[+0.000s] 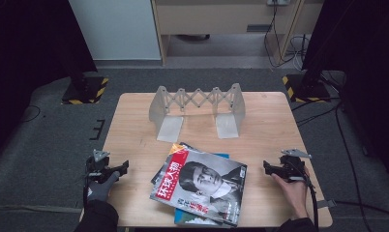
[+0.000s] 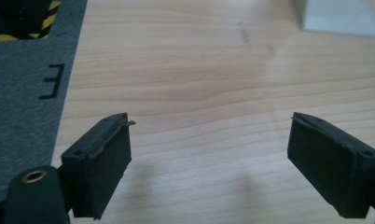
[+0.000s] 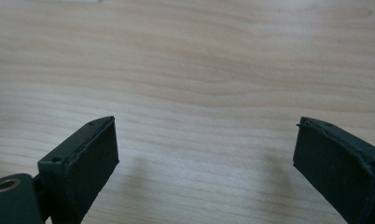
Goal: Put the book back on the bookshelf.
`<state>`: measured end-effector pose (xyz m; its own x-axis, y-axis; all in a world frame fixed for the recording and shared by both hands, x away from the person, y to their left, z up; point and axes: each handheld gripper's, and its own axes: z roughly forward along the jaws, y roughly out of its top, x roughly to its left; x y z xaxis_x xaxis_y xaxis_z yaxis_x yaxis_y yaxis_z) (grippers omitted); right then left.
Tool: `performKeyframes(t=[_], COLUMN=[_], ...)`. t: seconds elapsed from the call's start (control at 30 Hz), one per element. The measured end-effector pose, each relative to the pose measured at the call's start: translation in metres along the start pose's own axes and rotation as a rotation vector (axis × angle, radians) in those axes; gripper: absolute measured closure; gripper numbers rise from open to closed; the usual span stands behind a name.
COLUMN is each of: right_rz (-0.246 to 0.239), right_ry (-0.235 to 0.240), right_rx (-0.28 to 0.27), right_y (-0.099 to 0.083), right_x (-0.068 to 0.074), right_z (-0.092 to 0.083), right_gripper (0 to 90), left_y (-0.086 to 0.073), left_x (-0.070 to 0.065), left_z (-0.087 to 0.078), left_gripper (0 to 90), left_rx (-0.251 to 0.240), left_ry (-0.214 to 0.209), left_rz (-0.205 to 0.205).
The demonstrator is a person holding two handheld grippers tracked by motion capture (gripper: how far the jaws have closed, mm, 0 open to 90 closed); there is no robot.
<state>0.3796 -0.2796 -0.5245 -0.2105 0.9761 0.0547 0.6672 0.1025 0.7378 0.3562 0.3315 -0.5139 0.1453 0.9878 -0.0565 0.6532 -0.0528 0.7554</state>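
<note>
My worry from this position was the stack of magazines [image 1: 200, 188]: glossy covers lying loosely on each other, the top one skewed over the ones beneath and the bottom one close to the near edge of the table [image 1: 134, 125]. If I had come in from one side only, I judged the top magazine would simply slide across the others, or the whole pile would be pushed toward the edge. Pinching a thin cover alone could also have bent or torn it. The grey expanding rack [image 1: 197, 108] stood upright at the far middle of the table, its slots empty, and swinging a magazine toward it carelessly could have knocked it over, since it looked light. The left gripper [image 1: 116, 170] rested at the table's left edge with its jaws spread wide and nothing between them; its own view showed only bare wood between the fingers [image 2: 101, 163]. The right gripper [image 1: 270, 168] sat near the right edge, likewise wide open and empty, its fingers [image 3: 83, 163] over bare wood. The magazines lay between the two grippers, apart from both, touching neither.
</note>
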Motion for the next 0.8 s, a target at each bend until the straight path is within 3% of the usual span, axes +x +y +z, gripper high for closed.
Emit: performKeyframes(t=[0.13, 0.3, 0.67, 0.8], right_rz=[-0.010, 0.004, -0.028, -0.062], right_ry=[0.033, 0.104, 0.180, 0.199], right_rx=[-0.010, -0.042, -0.074, -0.085], right_y=[0.002, 0.004, 0.005, 0.004], right_x=[0.007, 0.020, 0.044, 0.056], right_z=[-0.007, -0.025, -0.048, -0.054], right_gripper=[6.5, 6.6, 6.3, 6.6], left_y=[0.000, -0.002, -0.019, -0.023], left_x=[-0.009, -0.018, -0.046, -0.057], left_z=[-0.015, -0.029, -0.060, -0.066], left_gripper=[13.8, 15.5, 17.5, 17.9], left_rx=[-0.016, -0.037, -0.049, -0.046], left_ry=[-0.047, -0.113, -0.231, -0.274], left_rz=[-0.005, -0.057, -0.026, -0.011])
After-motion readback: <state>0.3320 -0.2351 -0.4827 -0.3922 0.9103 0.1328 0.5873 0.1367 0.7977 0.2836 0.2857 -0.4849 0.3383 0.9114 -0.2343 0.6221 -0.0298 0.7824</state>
